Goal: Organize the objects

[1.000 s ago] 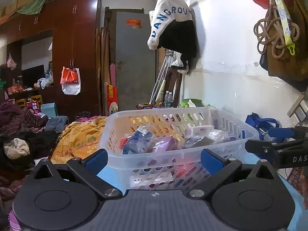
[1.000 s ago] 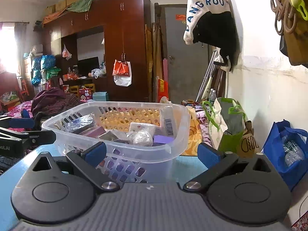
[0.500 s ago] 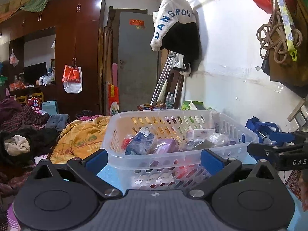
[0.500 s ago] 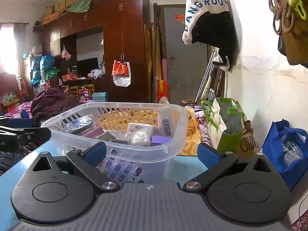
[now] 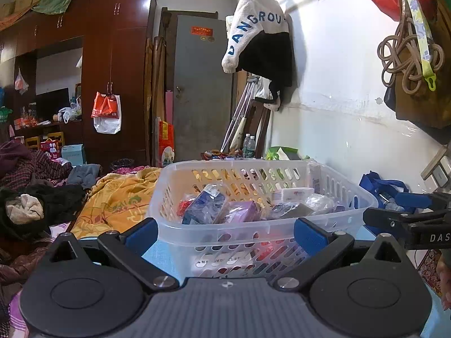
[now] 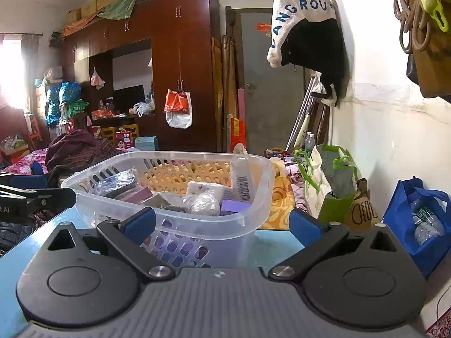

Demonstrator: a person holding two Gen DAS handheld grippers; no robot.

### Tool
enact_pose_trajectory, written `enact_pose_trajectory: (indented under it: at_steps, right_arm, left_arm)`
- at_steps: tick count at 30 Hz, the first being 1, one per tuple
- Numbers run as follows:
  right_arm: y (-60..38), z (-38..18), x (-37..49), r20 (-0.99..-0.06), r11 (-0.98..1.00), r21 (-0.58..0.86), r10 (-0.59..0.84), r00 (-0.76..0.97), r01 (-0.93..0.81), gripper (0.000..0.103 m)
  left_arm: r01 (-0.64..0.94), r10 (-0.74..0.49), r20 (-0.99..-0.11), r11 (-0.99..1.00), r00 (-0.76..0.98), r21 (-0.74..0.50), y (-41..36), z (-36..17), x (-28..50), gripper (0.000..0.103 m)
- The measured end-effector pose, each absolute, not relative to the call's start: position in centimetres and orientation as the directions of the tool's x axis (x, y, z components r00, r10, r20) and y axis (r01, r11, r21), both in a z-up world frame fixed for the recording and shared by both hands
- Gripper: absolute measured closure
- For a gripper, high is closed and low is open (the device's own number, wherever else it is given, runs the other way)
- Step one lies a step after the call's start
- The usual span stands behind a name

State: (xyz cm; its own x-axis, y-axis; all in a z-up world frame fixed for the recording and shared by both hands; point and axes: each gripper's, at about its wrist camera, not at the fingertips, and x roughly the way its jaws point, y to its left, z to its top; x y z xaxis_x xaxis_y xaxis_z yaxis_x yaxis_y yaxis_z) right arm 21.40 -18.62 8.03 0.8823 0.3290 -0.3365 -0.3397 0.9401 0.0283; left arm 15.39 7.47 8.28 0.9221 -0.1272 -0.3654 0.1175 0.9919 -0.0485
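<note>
From the left wrist view, the left tool (image 5: 224,232) is hovering released, its blue fingertips (image 5: 141,235) spread wide just before the clear plastic basket (image 5: 262,225). The basket is sitting on the light blue surface (image 5: 156,252), holding a dark blue packet (image 5: 204,208), a purple packet (image 5: 243,211), a white box (image 5: 291,194) and a crinkled clear bag (image 5: 320,201). The right tool (image 5: 406,219) is showing past the basket's right side.

From the right wrist view, the right tool (image 6: 222,224) is likewise hanging released, grasping nothing, facing the basket (image 6: 242,219). A barcoded white tube (image 6: 242,181) is leaning upright against the basket's far wall beside a purple box (image 6: 235,206). A blue bag (image 6: 406,219) holding bottles is standing beyond the surface's right edge.
</note>
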Motion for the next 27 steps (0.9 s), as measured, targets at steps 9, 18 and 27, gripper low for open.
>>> enact_pose_trajectory:
  at_steps: [9, 18, 27]
  right_arm:
    - [-18.72, 8.20, 21.39, -0.337, 0.939, 0.027, 0.331, 0.882, -0.342, 0.000]
    - [-18.63, 8.20, 21.27, -0.336, 0.937, 0.016, 0.334, 0.881, -0.349, 0.000]
    - [-18.62, 8.08, 21.22, -0.336, 0.936, 0.017, 0.336, 0.880, -0.351, 0.000]
  left_arm:
    - [0.118, -0.127, -0.367, 0.992, 0.922, -0.048, 7.41, 8.33, 15.47, 0.000]
    - [0.118, -0.129, -0.368, 0.992, 0.921, -0.053, 7.33, 8.29, 15.49, 0.000]
    - [0.118, -0.129, -0.368, 0.992, 0.921, -0.052, 7.21, 8.25, 15.49, 0.000]
